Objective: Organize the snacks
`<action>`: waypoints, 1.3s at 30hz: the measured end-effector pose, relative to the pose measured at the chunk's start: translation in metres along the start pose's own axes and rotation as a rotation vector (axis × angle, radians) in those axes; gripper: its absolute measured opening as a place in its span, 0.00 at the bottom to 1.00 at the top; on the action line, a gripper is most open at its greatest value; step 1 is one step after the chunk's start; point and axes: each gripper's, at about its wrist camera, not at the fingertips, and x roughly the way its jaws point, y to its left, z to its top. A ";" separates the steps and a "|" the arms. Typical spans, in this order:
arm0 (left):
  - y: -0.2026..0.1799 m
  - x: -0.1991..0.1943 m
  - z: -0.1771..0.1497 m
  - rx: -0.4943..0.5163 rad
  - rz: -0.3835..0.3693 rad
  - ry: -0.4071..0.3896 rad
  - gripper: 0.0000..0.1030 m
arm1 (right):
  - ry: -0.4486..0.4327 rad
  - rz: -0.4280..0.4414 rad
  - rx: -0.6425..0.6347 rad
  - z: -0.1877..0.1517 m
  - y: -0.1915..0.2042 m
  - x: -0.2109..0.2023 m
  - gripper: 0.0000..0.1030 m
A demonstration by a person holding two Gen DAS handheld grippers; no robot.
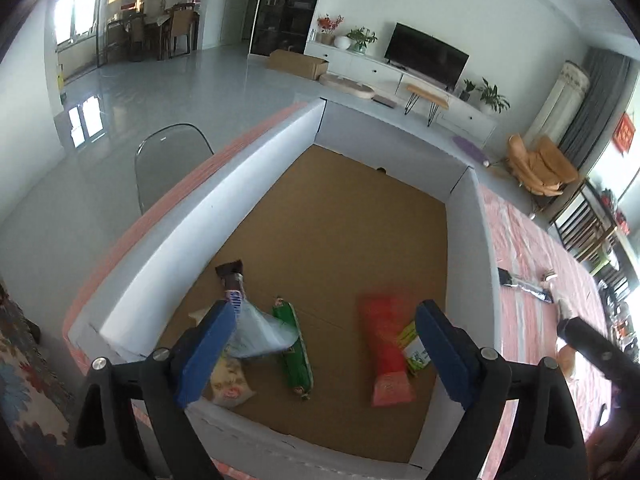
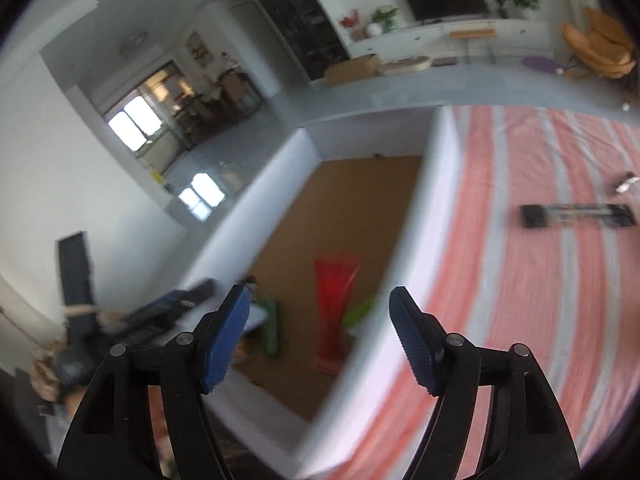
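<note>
A white-walled box (image 1: 256,184) with a brown cardboard floor holds several snack packets. Among them are a red one (image 1: 386,352), a dark green one (image 1: 294,350), a yellow one (image 1: 230,384) and a lime-green one (image 1: 414,346). My left gripper (image 1: 328,312) hangs over the box, open, with a pale blue bag (image 1: 260,332) loose beside its left finger and nothing pressed between the pads. My right gripper (image 2: 320,294) is open and empty above the box's right wall (image 2: 400,260). The red packet (image 2: 334,304) lies below it, blurred.
The box sits on a table with a red-and-white striped cloth (image 2: 520,280). A long black packet (image 2: 576,214) and a small wrapper (image 2: 624,184) lie on the cloth to the right. A clear chair (image 1: 172,160) stands past the box's left wall.
</note>
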 end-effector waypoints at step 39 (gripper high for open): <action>-0.338 0.188 -0.136 0.629 -0.185 0.138 1.00 | -0.103 -0.928 0.495 -0.156 -0.257 -0.104 0.77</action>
